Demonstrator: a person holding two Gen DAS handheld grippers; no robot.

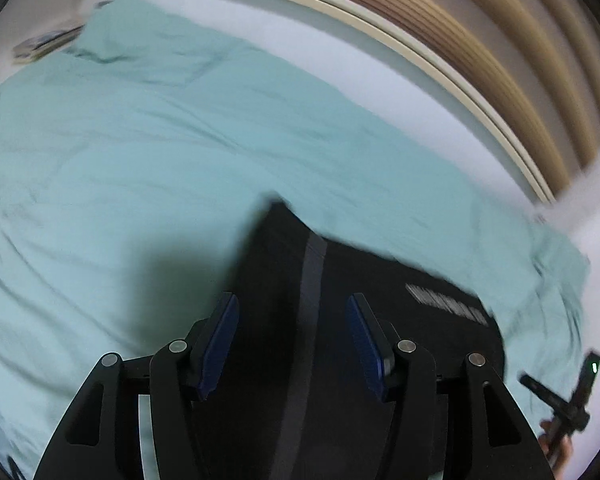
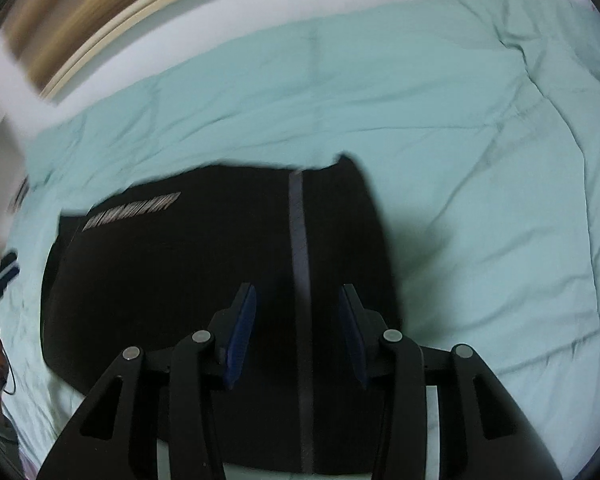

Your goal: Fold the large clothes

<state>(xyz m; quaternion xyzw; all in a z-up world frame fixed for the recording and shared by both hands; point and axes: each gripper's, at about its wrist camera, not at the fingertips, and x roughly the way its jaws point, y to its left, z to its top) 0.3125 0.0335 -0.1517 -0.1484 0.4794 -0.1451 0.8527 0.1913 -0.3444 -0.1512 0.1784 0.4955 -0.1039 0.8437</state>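
A black garment (image 1: 340, 320) with a grey stripe and white lettering lies folded flat on a mint-green bedspread (image 1: 140, 160). My left gripper (image 1: 292, 304) hovers above it, open and empty, blue pads wide apart either side of the stripe. In the right wrist view the same garment (image 2: 200, 272) lies below my right gripper (image 2: 298, 294), also open and empty over the stripe. The right gripper also shows at the lower right edge of the left view (image 1: 568, 396), and the left gripper at the left edge of the right view (image 2: 0, 272). Both views are motion-blurred.
The bedspread (image 2: 460, 140) covers the bed around the garment. A white wall and a wooden slatted headboard (image 1: 480, 60) run along the far side. Some flat items (image 1: 44, 44) lie at the bed's far left corner.
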